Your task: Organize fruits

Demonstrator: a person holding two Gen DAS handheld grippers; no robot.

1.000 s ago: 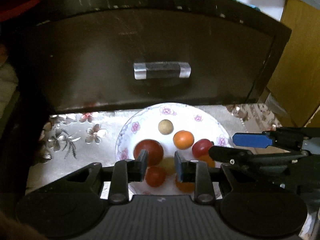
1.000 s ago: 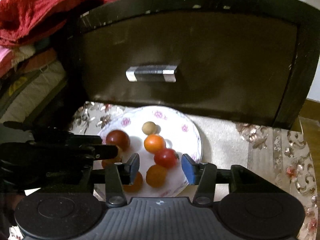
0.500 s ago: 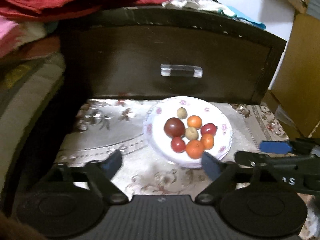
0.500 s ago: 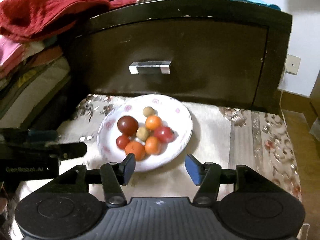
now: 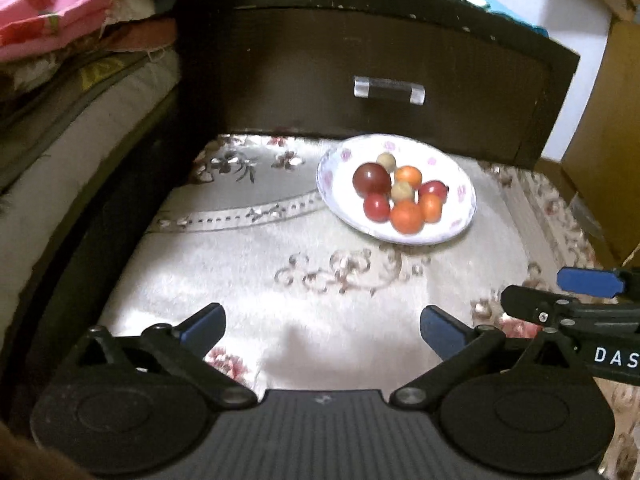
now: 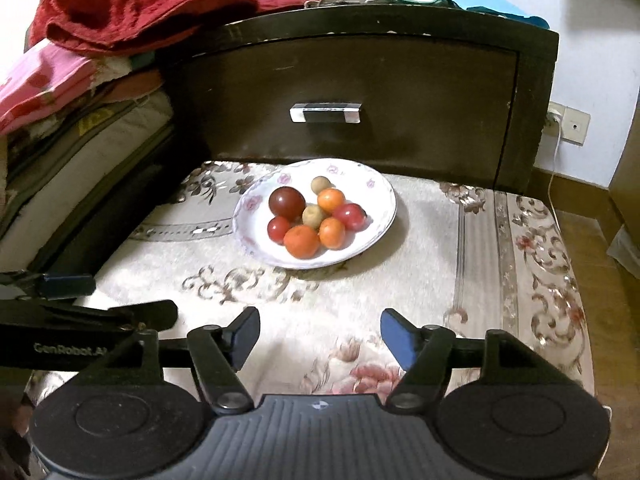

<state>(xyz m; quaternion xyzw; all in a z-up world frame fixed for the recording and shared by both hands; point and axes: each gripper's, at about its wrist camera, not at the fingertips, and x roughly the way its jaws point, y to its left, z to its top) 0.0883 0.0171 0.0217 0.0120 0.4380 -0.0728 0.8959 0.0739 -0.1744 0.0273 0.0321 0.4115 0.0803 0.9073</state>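
Both tongs wide open and empty: left tongs (image 5: 322, 326), right tongs (image 6: 320, 334), low over the floral cloth (image 6: 432, 248). Fruits (image 6: 310, 216) sit clustered on the white plate (image 6: 380, 196) by the dark drawer front (image 6: 360, 80), well apart from both. Looks sorted.

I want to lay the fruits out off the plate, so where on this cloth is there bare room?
Bare cloth lies right of the plate, toward the patterned border, and in front of it, before the open right gripper and left gripper. Behind the plate, the drawer front crowds close.
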